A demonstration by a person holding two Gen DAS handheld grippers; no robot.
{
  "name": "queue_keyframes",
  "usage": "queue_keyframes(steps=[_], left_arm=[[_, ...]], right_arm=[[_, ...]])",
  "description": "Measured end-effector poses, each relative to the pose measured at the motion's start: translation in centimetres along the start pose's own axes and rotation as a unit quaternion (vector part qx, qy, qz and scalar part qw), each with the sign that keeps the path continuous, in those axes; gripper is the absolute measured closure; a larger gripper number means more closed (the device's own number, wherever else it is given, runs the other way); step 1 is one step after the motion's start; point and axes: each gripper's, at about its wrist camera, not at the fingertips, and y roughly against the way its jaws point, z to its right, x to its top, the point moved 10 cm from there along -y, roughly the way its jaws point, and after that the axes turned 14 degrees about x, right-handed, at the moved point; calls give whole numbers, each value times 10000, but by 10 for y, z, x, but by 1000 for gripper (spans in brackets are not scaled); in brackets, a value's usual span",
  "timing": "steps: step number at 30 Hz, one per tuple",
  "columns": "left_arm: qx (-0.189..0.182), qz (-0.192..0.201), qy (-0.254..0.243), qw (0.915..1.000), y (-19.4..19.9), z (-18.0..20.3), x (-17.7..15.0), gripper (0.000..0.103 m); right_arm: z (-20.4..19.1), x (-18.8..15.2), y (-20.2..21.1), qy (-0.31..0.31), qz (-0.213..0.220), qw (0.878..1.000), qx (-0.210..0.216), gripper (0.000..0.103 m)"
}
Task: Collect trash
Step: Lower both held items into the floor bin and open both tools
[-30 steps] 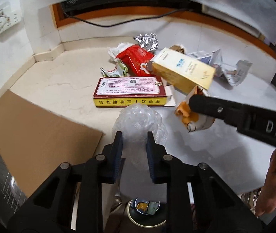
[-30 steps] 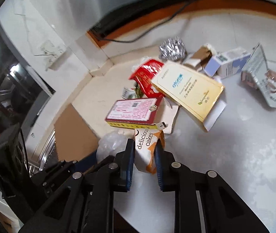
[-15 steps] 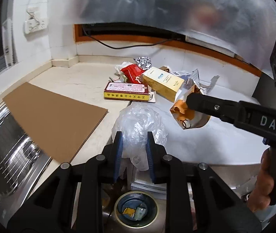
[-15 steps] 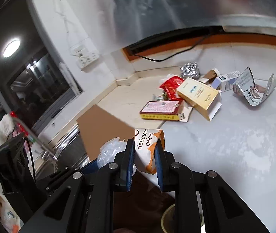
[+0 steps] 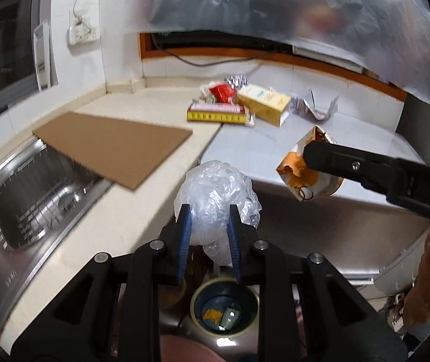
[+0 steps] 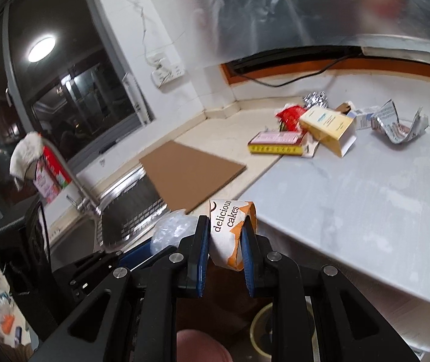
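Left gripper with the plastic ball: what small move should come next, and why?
Probably open the left gripper to drop the crumpled plastic ball. The pads are clamped on it, and the trash bin, which already holds scraps, sits almost directly below.

"delicious cakes" — on the orange-and-white wrapper [image 6: 230, 235]; "DA" — right gripper's arm [image 5: 426, 187]

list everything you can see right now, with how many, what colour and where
plastic wrap ball: one, clear, in left tool
cake wrapper: one, white and orange, in right tool
bin: one, blue inside, on floor below
cardboard sheet: one, brown, overhanging sink
sink: one, steel, beside counter
flat box: one, red and yellow, back of counter
carton: one, cream yellow, beside flat box
red packet: one, behind flat box
foil ball: one, silver, by wall
left tool: black, blue pads
right tool: black, blue pads
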Motion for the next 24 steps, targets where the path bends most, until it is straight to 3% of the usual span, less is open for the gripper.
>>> queue_keyframes(steps=[10,24], left_arm=[[-56,-586,-208,9981,-27,17,-63,83],[-3,-1483,-528,9875,-96,43,-134,83]], right_arm=[[3,-75,-22,54,-546,9984,-155,84],[80,-176,-75,-463,-1402,9884,-367,84]])
